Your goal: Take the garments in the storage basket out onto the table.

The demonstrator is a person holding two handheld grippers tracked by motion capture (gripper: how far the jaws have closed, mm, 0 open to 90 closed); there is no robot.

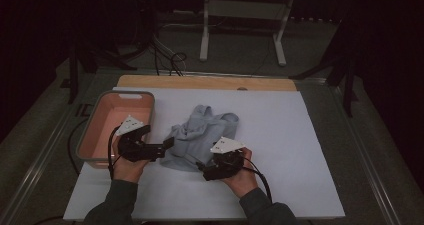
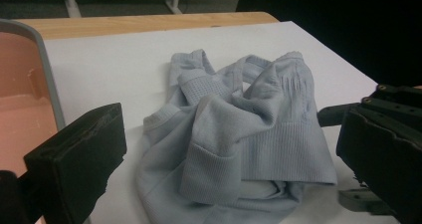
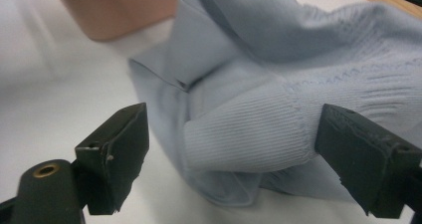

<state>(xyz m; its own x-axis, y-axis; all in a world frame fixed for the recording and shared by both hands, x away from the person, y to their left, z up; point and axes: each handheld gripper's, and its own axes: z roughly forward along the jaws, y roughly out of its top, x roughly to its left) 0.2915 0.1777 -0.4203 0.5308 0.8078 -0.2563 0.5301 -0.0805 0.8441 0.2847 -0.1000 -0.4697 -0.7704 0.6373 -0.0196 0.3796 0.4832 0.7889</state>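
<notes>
The garment (image 1: pixel 202 135), pale blue and crumpled, lay near the middle of the white sheet (image 1: pixel 280 135). At its 9 o'clock stood the pink bin (image 1: pixel 102 116), just beside it. Your left gripper (image 1: pixel 167 146) sat at the garment's 8 o'clock edge with its jaws spread wide, the cloth in front of them and not pinched. Your right gripper (image 1: pixel 201 169) came in at the garment's 6 o'clock; its jaws stood apart on either side of a ribbed fold (image 3: pixel 249 134), not pressing it. Beyond the sheet, at 12 o'clock, ran the wooden table edge (image 1: pixel 205 81).
</notes>
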